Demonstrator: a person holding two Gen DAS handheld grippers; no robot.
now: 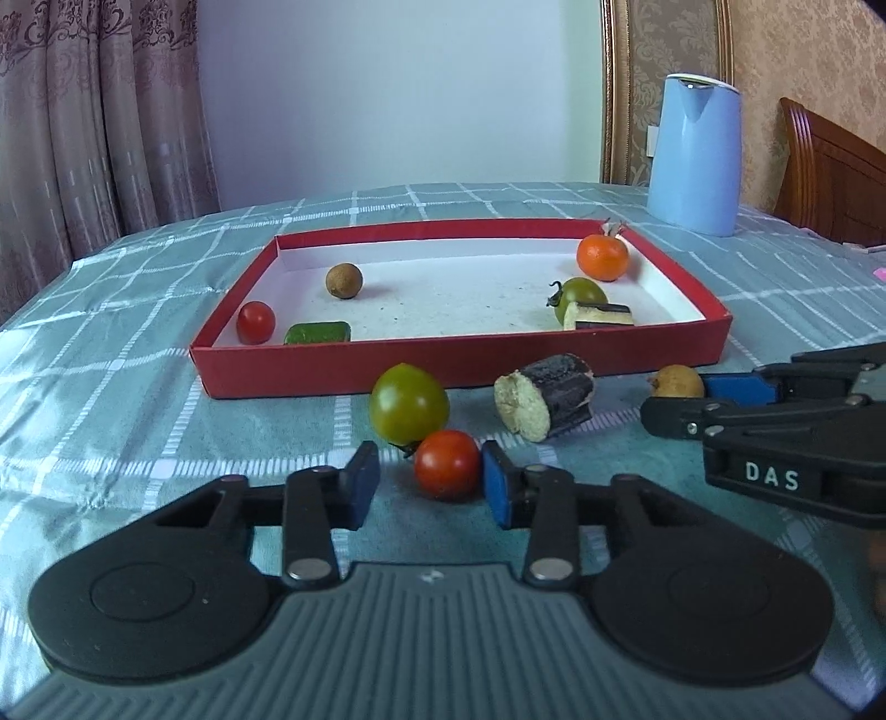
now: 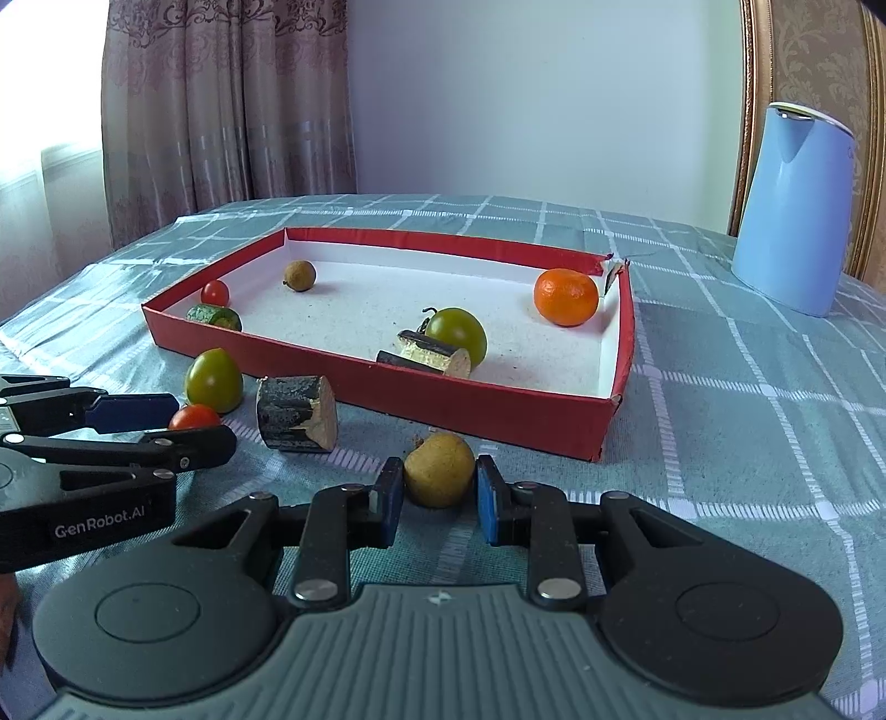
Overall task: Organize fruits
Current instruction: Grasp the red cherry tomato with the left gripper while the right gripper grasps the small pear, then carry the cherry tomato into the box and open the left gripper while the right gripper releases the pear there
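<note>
1. Left gripper (image 1: 431,475): a red cherry tomato (image 1: 447,464) sits between its pads, touching the right one only (left side still gapped).
2. Right gripper (image 2: 438,498): clamped on a yellowish longan (image 2: 439,468).
3. Red tray (image 1: 387,370) lies just beyond both.

A table covered in a teal cloth with a white grid pattern (image 1: 138,310) fills the lower half. At 10 o'clock hang pinkish-brown patterned curtains (image 1: 94,111), daylight glowing through them. A plain pale wall (image 1: 398,88) stands at 12. At 1 o'clock a gold-framed damask wallpaper panel (image 1: 659,50); at 3, a carved reddish wooden chair back (image 1: 830,171).
</note>
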